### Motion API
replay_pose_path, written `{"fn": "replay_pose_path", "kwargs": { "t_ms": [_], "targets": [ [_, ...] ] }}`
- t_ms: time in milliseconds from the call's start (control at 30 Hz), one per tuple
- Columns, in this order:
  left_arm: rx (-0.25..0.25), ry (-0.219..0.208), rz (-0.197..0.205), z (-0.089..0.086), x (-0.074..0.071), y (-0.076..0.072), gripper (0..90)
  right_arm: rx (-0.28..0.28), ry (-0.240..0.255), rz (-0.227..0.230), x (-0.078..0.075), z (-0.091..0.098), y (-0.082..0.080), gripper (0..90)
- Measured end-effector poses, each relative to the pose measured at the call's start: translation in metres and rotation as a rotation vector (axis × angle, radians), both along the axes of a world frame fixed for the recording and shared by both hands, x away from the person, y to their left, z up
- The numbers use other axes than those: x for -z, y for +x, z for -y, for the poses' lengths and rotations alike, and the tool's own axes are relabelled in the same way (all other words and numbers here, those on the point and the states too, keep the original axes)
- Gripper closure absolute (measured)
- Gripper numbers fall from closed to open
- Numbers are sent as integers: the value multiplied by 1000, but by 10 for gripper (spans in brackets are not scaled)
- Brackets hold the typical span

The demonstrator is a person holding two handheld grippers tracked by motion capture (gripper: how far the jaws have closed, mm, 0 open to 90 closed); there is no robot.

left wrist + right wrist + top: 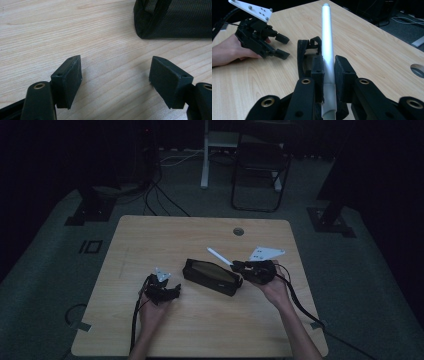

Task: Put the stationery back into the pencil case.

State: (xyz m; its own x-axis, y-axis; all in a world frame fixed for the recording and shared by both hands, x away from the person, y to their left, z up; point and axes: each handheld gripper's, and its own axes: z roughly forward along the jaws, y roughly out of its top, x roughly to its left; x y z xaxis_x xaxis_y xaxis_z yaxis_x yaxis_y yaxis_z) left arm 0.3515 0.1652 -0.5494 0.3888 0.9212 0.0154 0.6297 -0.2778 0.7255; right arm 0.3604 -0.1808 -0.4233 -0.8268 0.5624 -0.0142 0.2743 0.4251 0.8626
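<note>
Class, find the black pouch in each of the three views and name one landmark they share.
High view: black pouch at table centre, between the grippers.
Left gripper view: top right corner.
Right gripper view: behind the jaws, left of the white pen.
Shared landmark: wooden table.

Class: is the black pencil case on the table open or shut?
Open. The pencil case gapes along its top in the high view, its lighter inside showing.

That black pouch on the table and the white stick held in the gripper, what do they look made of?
The black pouch looks like woven fabric, perhaps nylon: a fine weave and stitched edging show in the left gripper view. The white stick, clamped in the right gripper, looks like smooth matte plastic or painted metal, I can't tell which: it has an even, soft sheen. The table shows light wood grain, possibly a laminate.
</note>
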Motion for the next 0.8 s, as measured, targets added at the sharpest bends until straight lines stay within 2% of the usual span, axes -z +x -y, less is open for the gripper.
{"fn": "replay_pose_path", "kwargs": {
  "t_ms": [567,800],
  "targets": [
    [0,1,0,0,0,0,267,-30,1,25,-14,-13,4,788],
    [-1,2,-2,0,0,0,267,-40,7,24,-11,-19,7,788]
  ]
}}
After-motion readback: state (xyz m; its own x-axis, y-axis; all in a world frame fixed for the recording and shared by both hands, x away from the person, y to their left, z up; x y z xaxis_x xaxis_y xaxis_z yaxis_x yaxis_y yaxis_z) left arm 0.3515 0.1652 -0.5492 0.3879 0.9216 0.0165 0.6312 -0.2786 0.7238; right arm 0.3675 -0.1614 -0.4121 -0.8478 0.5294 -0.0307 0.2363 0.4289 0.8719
